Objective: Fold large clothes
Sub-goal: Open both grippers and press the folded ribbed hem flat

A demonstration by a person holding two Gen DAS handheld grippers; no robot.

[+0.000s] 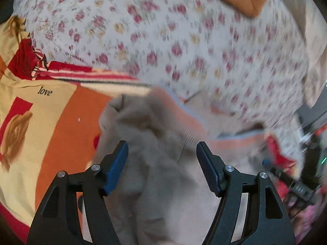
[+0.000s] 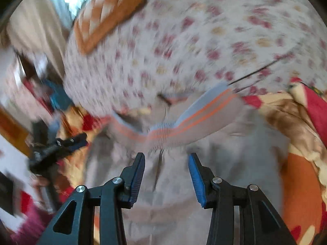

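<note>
A: How do the tongs stand?

B: The left gripper (image 1: 162,153) tilts steeply downward over the pale beige knit garment with the blue-and-orange striped ribbed band (image 1: 163,183). Its blue-padded jaws stand wide apart, and the cloth lies below and between them with nothing pinched. The right gripper (image 2: 166,163) also points downward over the same garment (image 2: 173,194), at a gentler slant; its jaws are parted, though less widely, and the pads press on nothing.

A: Where is the garment itself?

B: It lies spread on the bed, directly under both tools. From the right wrist, the striped band (image 2: 184,122) curves across just beyond the fingertips. From the left wrist, a bunched fold of the garment rises just past the left jaw, and the band runs off beyond the right jaw.

A: And around the garment?

B: Beyond it, the white bedcover printed with small red and tan flowers (image 1: 173,40) fills the far side. At its far edge sits an orange-and-cream patterned cushion (image 2: 106,14). To one side of the garment lies an orange, cream and red printed blanket bearing the word "love" (image 1: 51,112).

A: Can either tool see the other?

B: Yes. In the right wrist view the left gripper (image 2: 67,143) shows at the garment's left edge, blurred.
</note>
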